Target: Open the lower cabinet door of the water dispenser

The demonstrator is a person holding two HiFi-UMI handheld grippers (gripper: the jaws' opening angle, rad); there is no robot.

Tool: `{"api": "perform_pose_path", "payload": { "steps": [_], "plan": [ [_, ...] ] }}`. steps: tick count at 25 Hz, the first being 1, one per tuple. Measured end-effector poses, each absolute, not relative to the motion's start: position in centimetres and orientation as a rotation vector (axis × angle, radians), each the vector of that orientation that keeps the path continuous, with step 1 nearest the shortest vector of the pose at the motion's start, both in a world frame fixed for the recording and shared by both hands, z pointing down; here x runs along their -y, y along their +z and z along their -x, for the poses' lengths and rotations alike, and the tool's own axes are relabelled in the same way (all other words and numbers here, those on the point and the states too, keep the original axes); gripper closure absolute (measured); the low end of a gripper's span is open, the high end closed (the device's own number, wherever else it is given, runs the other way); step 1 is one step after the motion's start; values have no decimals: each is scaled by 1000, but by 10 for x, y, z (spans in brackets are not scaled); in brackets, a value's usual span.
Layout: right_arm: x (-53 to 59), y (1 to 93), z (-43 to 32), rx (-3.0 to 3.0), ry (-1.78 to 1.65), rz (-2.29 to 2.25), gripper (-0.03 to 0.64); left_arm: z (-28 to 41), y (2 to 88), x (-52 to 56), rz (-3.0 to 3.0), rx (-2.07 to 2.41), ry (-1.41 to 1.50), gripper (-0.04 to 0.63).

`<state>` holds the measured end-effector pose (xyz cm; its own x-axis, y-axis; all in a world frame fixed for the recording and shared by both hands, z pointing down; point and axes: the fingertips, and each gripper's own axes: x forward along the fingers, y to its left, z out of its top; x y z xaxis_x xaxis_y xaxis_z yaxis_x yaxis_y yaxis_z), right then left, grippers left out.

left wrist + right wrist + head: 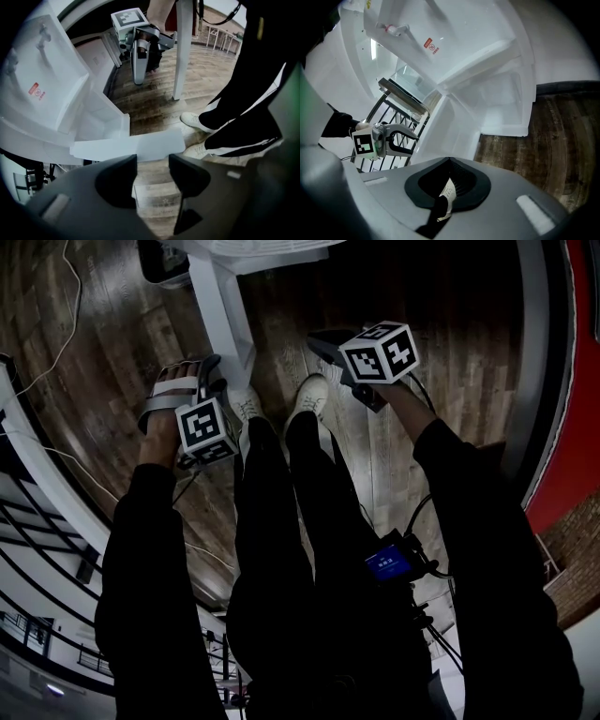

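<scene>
The white water dispenser (42,84) stands at the left of the left gripper view, its lower cabinet (101,119) gaping. The lower door (140,145) is swung out over the wooden floor. My left gripper (152,176) hangs just above the door's edge, open, with only floor between its jaws. From the right gripper view the dispenser (454,51), its hollow cabinet (501,103) and the door (450,126) fill the top. My right gripper (450,164) is shut, a small paper tag hanging at its pads. In the head view the left gripper (183,381) and right gripper (323,341) flank the door (220,315).
The person's dark trouser legs and white shoes (309,395) stand on the plank floor between the grippers. A white post (183,47) rises behind the door. Black railings (389,117) run beside the dispenser, and a cable (66,324) trails over the floor at the left.
</scene>
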<state>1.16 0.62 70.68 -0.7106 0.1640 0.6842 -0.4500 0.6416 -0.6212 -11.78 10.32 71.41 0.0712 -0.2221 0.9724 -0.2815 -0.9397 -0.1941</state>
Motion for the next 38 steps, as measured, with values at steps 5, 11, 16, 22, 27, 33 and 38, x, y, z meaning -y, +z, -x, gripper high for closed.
{"api": "perform_pose_path", "payload": {
  "steps": [5, 11, 16, 22, 27, 33, 38],
  "plan": [
    [1, 706, -13, 2127, 1060, -243, 617, 122, 714, -105, -2242, 547, 2045, 383],
    [4, 707, -17, 2118, 1038, -259, 617, 132, 710, -105, -2178, 683, 2030, 444],
    [11, 708, -24, 2106, 1029, -305, 617, 132, 702, -109, -2154, 786, 1897, 479],
    [19, 710, -38, 2078, 895, -366, 617, 126, 680, -98, -2153, 1007, 1676, 588],
    [31, 700, -47, 2080, 738, -453, 617, 130, 650, -80, -2056, 1254, 1285, 589],
    [41, 681, -55, 2095, 588, -495, 617, 151, 620, -64, -1915, 1561, 1072, 588],
    [50, 663, -64, 2108, 524, -526, 617, 153, 598, -55, -1839, 1658, 873, 589]
  ]
}}
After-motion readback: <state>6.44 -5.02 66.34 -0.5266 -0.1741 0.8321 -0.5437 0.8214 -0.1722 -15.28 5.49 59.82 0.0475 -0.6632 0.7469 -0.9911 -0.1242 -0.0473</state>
